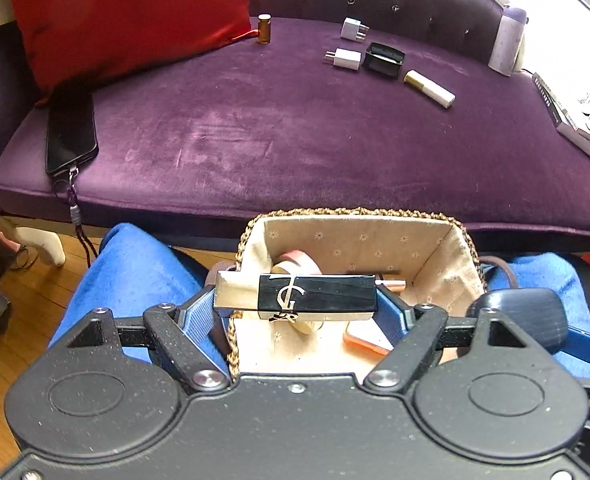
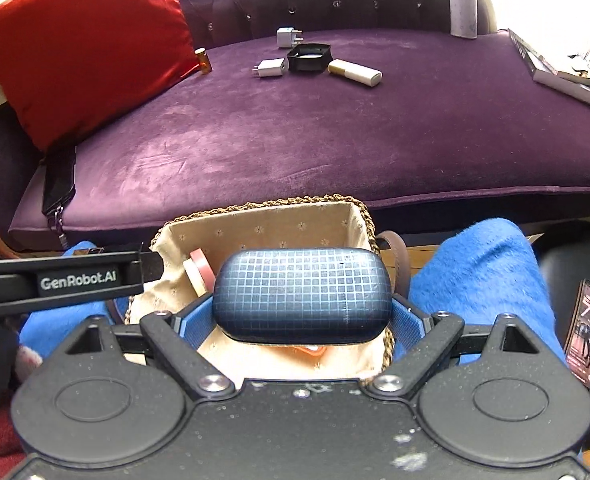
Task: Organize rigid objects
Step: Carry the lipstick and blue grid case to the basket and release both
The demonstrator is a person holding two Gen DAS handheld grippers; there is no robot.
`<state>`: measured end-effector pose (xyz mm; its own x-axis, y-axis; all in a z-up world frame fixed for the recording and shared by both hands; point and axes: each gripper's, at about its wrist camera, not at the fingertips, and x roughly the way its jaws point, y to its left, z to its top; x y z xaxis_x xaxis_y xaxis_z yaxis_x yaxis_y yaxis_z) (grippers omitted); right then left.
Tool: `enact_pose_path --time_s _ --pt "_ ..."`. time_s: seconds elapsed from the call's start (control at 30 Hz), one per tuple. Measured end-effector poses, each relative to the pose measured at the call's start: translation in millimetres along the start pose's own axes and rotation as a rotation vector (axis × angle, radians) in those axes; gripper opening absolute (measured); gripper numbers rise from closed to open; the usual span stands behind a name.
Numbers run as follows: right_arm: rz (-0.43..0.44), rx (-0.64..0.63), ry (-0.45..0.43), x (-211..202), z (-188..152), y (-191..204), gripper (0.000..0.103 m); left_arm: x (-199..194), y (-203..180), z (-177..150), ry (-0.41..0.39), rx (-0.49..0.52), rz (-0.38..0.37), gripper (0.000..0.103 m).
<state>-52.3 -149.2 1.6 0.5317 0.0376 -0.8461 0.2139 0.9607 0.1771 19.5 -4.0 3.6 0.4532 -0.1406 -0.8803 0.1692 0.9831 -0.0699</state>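
Crosswise, black-and-gold case (image 1: 295, 294) spans left gripper (image 1: 295, 312).

Home living room, tufted purple velvet sofa (image 1: 295, 128), red cushion (image 1: 127, 12), wooden floor (image 1: 23, 300)

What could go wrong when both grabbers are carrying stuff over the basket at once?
1. The left gripper pinches the black and gold case only by its ends, so it might swivel or slip out.
2. The right gripper holds the rounded blue case, which is smooth and could squirt free.
3. Both hang over one small basket and may bump each other.
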Motion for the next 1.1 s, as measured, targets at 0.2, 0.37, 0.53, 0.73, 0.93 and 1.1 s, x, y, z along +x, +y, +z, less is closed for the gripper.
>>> enact_pose_path --time_s 0.2,0.37,0.53,0.73,0.93,1.1 --pt "0.008 0.063 0.017 1.6 -4.8 -10.7 0.090 19.0 -4.9 -10.5 0.050 0.028 0.029 0.076" --pt "0.014 0.106 0.025 5.8 -6.5 -19.1 0.090 20.4 -3.6 -13.6 0.064 0.022 0.023 0.076" --pt "0.012 0.107 0.022 7.9 -6.8 -19.5 0.090 21.8 -3.8 -14.5 0.073 0.020 0.024 0.076" --pt "0.006 0.103 0.021 8.9 -6.4 -17.9 0.090 22.8 -4.9 -14.3 0.075 0.029 0.028 0.076" --pt "0.006 0.110 0.021 9.9 -6.4 -19.3 0.090 22.5 -5.4 -14.2 0.074 0.032 0.031 0.076" --pt "0.006 0.111 0.021 10.2 -6.4 -19.5 0.090 21.4 -5.2 -14.0 0.070 0.031 0.032 0.076"
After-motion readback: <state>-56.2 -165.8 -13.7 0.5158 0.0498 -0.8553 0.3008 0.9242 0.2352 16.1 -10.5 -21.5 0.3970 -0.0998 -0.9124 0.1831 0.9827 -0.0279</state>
